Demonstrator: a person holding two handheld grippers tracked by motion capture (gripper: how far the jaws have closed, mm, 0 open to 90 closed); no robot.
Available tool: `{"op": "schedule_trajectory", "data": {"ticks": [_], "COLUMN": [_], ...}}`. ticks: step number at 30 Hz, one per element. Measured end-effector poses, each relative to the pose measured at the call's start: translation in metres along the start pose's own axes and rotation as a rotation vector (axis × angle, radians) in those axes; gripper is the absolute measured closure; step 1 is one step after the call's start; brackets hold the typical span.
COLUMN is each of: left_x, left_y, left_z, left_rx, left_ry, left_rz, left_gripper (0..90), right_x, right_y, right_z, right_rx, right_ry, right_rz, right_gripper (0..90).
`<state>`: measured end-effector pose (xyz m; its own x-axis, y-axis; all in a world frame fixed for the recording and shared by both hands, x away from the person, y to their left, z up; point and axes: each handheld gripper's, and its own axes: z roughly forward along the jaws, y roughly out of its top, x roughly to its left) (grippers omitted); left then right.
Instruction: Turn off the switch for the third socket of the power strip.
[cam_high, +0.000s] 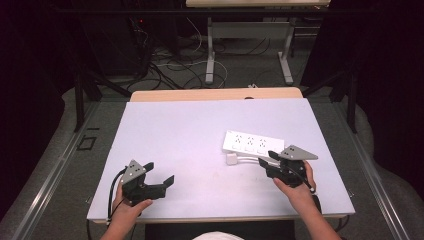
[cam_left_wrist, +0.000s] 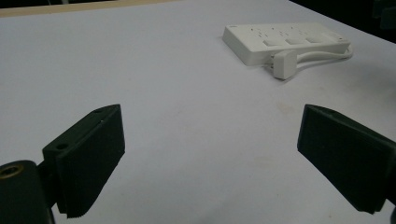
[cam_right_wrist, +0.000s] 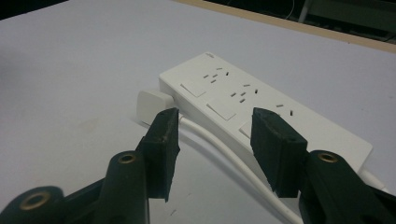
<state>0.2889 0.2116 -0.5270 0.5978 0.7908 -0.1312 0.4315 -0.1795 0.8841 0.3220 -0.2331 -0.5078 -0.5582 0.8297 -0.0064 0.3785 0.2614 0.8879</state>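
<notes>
A white power strip (cam_high: 252, 144) lies flat on the right half of the white table top (cam_high: 190, 130). Its white plug (cam_high: 232, 159) rests loose beside its near edge, joined by a white cable (cam_high: 248, 160). My right gripper (cam_high: 266, 158) hovers just right of the plug, over the cable. In the right gripper view its jaws (cam_right_wrist: 215, 119) stand open above the cable (cam_right_wrist: 219, 144) and the strip's edge (cam_right_wrist: 243, 102), with the plug (cam_right_wrist: 152, 105) to their left. My left gripper (cam_high: 160, 172) is wide open near the front left, holding nothing (cam_left_wrist: 210, 121); the strip (cam_left_wrist: 285, 42) and plug (cam_left_wrist: 284, 64) lie far off.
The table's bare wooden far edge (cam_high: 215, 94) shows beyond the white top. Behind it stand another table's metal legs (cam_high: 211, 55) and tangled floor cables (cam_high: 165, 70). Dark curtains close both sides.
</notes>
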Motion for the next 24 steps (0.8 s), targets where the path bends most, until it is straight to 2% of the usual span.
{"op": "schedule_trajectory", "data": {"ticks": [6, 10, 15, 24], "left_x": [0.000, 0.000, 0.000, 0.001], "left_y": [0.000, -0.001, -0.001, -0.001], "left_z": [0.000, -0.001, -0.001, -0.002], "left_rx": [0.000, -0.004, -0.003, 0.002], "left_ry": [0.005, 0.003, 0.009, 0.011], "left_rz": [0.004, 0.005, 0.003, -0.002], "left_gripper": [7.4, 7.4, 7.4, 7.9], "right_x": [0.001, 0.003, 0.004, 0.002], "right_y": [0.014, 0.024, 0.031, 0.041], "right_z": [0.011, 0.020, 0.029, 0.044], "right_rx": [0.016, 0.025, 0.039, 0.084], "right_ry": [0.024, 0.047, 0.055, 0.073], "right_rz": [-0.017, -0.012, -0.019, 0.017], "right_gripper": [56.7, 56.8, 56.8, 59.4]}}
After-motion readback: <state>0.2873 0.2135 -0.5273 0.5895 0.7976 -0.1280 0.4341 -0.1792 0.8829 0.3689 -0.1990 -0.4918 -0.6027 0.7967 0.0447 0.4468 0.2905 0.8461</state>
